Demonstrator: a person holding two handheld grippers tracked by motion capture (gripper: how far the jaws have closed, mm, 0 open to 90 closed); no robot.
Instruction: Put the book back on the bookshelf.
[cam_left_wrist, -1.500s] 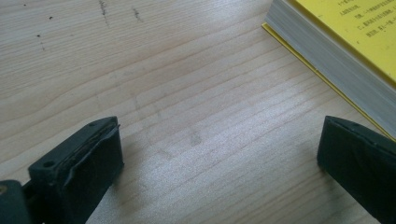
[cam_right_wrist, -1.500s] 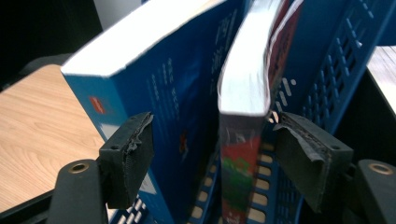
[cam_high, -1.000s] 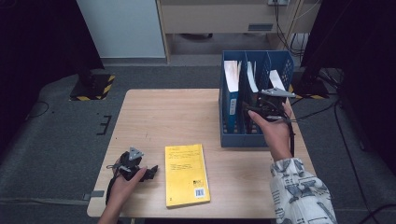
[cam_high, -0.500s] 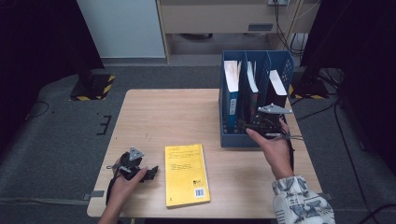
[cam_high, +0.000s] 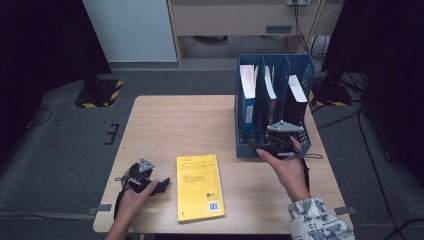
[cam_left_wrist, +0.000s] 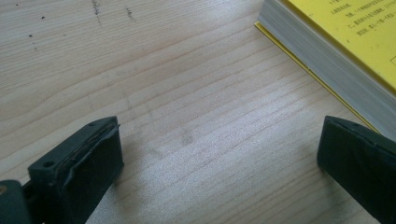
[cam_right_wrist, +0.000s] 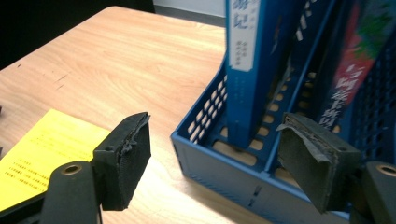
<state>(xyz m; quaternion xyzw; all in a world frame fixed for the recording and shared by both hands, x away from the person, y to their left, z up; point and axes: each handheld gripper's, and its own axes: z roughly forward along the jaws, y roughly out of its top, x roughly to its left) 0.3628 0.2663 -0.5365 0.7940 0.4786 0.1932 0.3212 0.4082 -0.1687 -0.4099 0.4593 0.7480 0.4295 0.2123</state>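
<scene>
Your right tool (cam_high: 256, 145) hangs open and empty at the blue file rack (cam_high: 243, 150); your left tool (cam_left_wrist: 219, 154), open and empty, rests on the desk (cam_high: 190, 125) beside the yellow book (cam_high: 199, 186), ready to grab it.

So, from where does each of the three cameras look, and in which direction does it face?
High view: above the person's side, facing forward and down on the table; both forearms, the left gripper and right gripper show.
Left gripper view: rides that gripper, low over the wood, facing the yellow book; its two black fingers stand apart.
Right gripper view: rides that gripper, facing the blue file rack and its blue book; its fingers stand apart, holding nothing.
Shared: the yellow book and the table lie in all three views.
</scene>
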